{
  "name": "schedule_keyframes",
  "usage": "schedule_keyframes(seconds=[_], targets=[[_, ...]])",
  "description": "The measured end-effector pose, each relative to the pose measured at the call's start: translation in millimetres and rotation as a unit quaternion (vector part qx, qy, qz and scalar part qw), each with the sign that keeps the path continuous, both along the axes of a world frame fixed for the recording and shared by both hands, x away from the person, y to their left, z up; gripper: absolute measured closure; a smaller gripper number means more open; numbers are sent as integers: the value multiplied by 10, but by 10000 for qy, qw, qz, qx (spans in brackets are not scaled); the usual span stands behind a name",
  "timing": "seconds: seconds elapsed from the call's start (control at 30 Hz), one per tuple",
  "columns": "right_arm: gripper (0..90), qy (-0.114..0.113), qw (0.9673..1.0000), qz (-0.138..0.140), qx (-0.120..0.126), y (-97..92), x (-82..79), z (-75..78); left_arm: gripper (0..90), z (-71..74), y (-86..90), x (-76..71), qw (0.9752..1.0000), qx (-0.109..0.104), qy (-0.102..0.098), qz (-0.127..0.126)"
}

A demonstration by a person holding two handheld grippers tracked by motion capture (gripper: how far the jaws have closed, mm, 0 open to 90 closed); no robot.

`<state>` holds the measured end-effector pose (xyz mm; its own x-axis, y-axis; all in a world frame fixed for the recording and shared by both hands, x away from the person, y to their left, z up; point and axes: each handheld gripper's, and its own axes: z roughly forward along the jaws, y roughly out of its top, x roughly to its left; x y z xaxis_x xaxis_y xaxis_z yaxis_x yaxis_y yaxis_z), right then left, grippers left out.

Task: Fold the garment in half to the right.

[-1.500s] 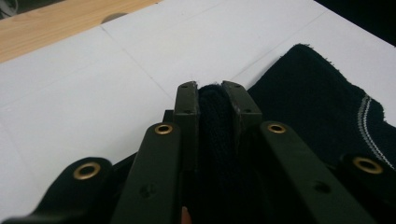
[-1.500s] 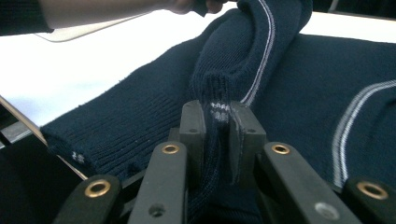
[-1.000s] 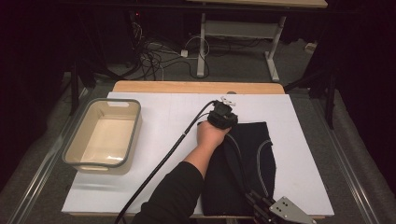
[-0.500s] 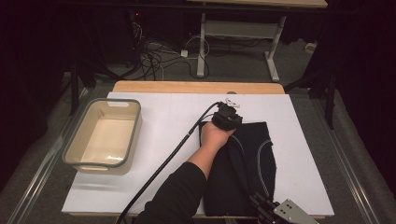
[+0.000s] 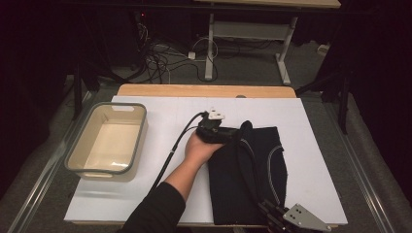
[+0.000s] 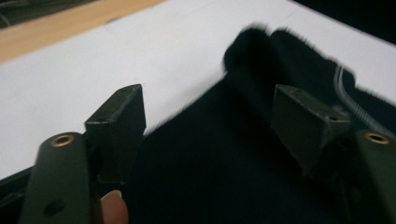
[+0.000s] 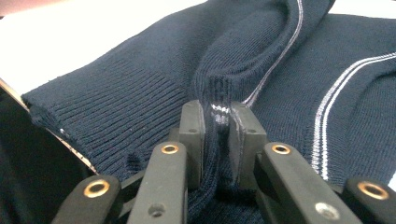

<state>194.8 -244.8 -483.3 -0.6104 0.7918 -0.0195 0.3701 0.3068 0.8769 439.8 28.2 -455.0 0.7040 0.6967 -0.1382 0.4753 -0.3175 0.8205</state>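
A dark navy knit garment (image 5: 252,179) with thin white stripes lies on the white board, folded into a tall rectangle. My left gripper (image 5: 232,132) is at its far left corner, pointing right. Its jaws have just been opening and stand wide apart (image 6: 210,102); the blurred fabric (image 6: 243,154) lies under and between them, and the pads do not press on it. A small hump of cloth (image 5: 245,128) stands up just past it. At the near edge my right gripper (image 5: 270,214) is shut (image 7: 217,114) on a raised ridge of the knit (image 7: 233,60).
A beige tub with a grey rim (image 5: 80,145) stands at the left of the white board (image 5: 160,111). Bare wood of the table (image 5: 204,91) shows along the far edge. Cables and a desk frame lie on the floor beyond.
My left hand has pulled back to the left, off the garment's far corner, and its jaws have spread apart, letting go of the cloth. The right gripper has stayed put.
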Motion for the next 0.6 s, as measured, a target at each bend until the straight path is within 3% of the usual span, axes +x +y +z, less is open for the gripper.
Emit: schedule_keyframes(seconds=[0.13, 0.3, 0.4, 0.6], targets=[[780, 2, 10000, 77, -63, 10, 19, 7, 195, -144, 329, -213, 9999, -104, -10, 137], [780, 58, 9999, 138, -61, 24, 60, -7, 148, -325, 677, -540, 9997, -38, -54, 224], [779, 80, 9998, 167, -71, 23, 73, -16, 135, -354, 847, -711, 9995, -118, -102, 263], [774, 140, 9998, 151, -15, 2, 74, -13, 14, -362, 1115, -1030, 9997, -14, -46, 244]])
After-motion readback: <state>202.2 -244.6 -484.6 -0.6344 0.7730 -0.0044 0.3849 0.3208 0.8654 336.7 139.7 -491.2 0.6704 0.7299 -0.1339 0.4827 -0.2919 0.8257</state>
